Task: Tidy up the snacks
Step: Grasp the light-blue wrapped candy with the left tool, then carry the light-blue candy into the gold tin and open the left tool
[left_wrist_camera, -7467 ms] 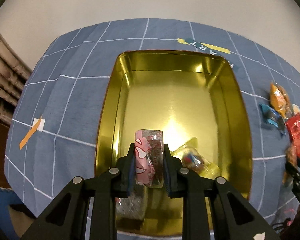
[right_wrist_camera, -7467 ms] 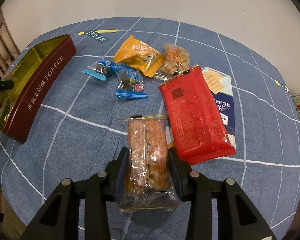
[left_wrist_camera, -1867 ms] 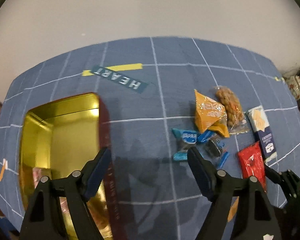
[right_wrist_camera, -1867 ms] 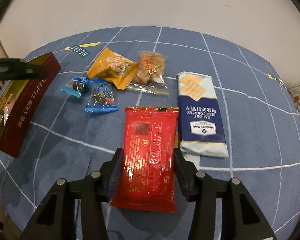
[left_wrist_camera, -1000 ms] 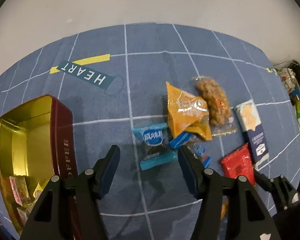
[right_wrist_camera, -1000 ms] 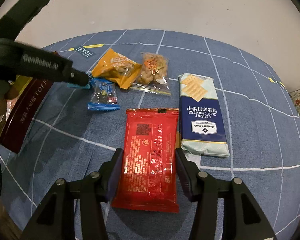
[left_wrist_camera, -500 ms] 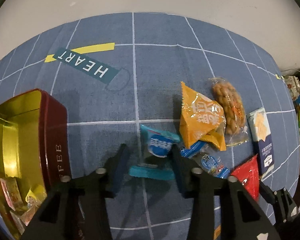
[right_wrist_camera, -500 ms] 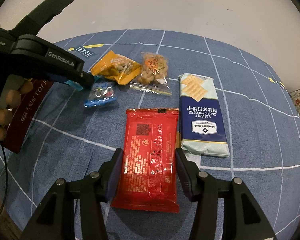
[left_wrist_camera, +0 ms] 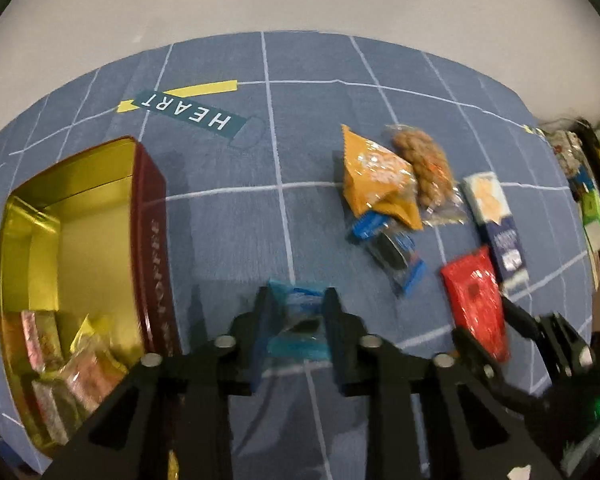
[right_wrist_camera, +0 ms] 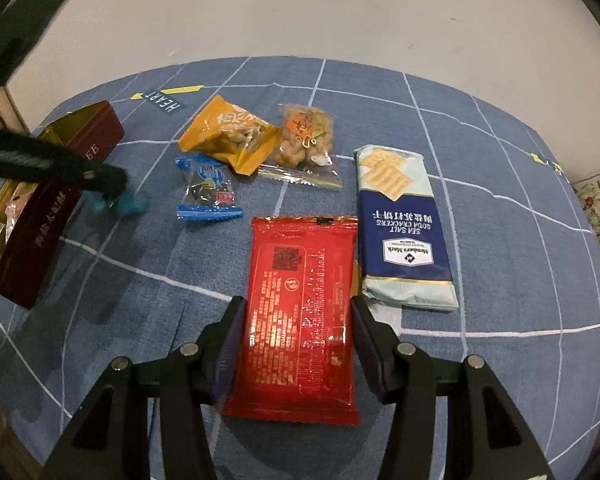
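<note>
My left gripper (left_wrist_camera: 296,300) is shut on a small blue candy packet (left_wrist_camera: 298,320) and holds it just above the blue cloth, to the right of the open red toffee tin (left_wrist_camera: 148,240). The tin has several wrapped snacks in its near end. In the right wrist view the left gripper (right_wrist_camera: 112,184) shows as a blurred black arm beside the tin (right_wrist_camera: 48,232), with the blue candy (right_wrist_camera: 132,202) at its tip. My right gripper (right_wrist_camera: 298,304) has its pads against both long sides of a red packet (right_wrist_camera: 300,280).
On the checked blue tablecloth (right_wrist_camera: 500,200) lie another blue candy (right_wrist_camera: 208,188), an orange bag (right_wrist_camera: 228,136), a clear pack of nuts (right_wrist_camera: 304,140) and a soda cracker pack (right_wrist_camera: 404,220). Clutter stands beyond the table's right edge (left_wrist_camera: 588,184).
My left gripper closed on the blue candy packet, picked it up and carried it left toward the tin. The right gripper and the red packet have not moved.
</note>
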`<state>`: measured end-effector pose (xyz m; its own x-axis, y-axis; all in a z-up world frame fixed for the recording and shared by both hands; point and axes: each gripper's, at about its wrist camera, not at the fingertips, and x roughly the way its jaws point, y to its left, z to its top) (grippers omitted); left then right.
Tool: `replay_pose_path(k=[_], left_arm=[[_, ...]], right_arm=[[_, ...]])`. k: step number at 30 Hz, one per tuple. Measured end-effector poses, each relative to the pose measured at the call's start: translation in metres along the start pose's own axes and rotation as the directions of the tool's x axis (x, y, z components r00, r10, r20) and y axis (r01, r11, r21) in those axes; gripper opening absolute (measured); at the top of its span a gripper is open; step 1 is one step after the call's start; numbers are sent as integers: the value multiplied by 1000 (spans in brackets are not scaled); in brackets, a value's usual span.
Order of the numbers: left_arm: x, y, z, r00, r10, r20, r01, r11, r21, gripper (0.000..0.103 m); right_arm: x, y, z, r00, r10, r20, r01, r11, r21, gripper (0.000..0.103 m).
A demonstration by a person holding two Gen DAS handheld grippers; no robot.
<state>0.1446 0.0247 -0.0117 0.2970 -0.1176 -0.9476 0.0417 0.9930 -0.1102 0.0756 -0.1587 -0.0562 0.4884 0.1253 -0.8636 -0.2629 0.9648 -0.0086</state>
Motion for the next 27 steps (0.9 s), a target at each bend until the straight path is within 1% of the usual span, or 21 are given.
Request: replay_pose_path(k=[1,5,9,11,14,16,18,20,27], left_arm=[[-4,-4,-3,1000,-8,7,8,1000,3,19],[-29,0,-14,999,-15,47,14,1000,22,19],[-37,6,-17,998,-13,55,12,1000,18,19],[-34,9,-18,999,-15,38,15,1000,-8,19],[-25,16,-15,999,-50,9,50,997,-65,20],[-18,20,-14,997,-74,-16,71,990,-119,22],[-14,24,-13,996,-88,-24,82,982,-170,23],[-10,23,-10,996,-86,-29,79,978,-193,29],[8,21,0,995,-66,-70,47,968,-248,30]], right_arm=[[0,0,0,1000,-1,-2,1,1000,2,54],[1,0,2,1000,-5,-14,5,1000,3,54],[2,1,3,1000,-10,-18,10,1000,6,54],[2,1,3,1000,-9,-15,9,1000,6,54],[1,1,2,1000,-9,-16,9,1000,1,54],[1,2,2,1000,-6,-14,6,1000,-1,54],[1,1,2,1000,-4,-13,4,1000,-4,54],[1,1,1,1000,-3,-12,3,1000,-6,54],[-1,0,-2,1000,0,-4,0,1000,-9,54]])
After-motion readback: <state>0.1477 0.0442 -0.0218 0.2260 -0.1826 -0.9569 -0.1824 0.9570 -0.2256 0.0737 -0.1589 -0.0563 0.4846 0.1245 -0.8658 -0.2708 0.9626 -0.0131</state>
